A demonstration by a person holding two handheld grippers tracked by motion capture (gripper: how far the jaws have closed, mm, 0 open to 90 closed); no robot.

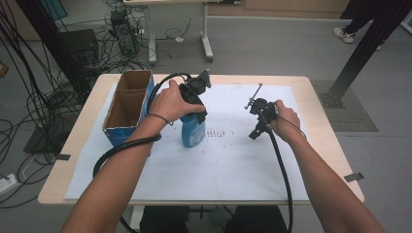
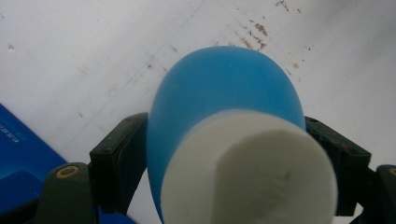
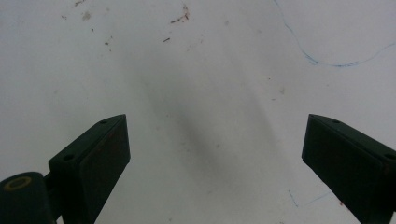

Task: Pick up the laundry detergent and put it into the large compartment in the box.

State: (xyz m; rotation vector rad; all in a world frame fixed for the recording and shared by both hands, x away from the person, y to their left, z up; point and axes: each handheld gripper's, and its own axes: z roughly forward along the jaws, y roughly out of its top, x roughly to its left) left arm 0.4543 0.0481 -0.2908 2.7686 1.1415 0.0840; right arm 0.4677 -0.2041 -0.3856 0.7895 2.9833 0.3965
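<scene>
My left claw (image 2: pixel 224 154) holds the bottle (image 1: pixel 193 127): both pads sit against its blue body just under the white cap (image 2: pixel 250 170), one on each side. My right claw (image 3: pixel 215 154) stands wide and empty above the white sheet (image 3: pixel 196 60), well apart from the bottle.

Location: the bottle stands upright on the sheet, left of the table's middle, just beside the open blue box (image 1: pixel 127 108).

Handling, as I judge it: a moulded plastic bottle, stiff at the shoulder and likely to give somewhat at mid-body. The surface looks smooth and rounded, so slip is the main risk. Its weight depends on the fill, which I cannot tell; nothing suggests it is heavy. It is not fragile, though a hard squeeze could dent the wall. The best hold is where I have it, high on the body below the cap, where the shoulder widens and would check a downward slide.

Appearance: mid-blue body, oval in section seen from above, and a broad white cap with a flat top. A label on the front carries pale print too small to read.
</scene>
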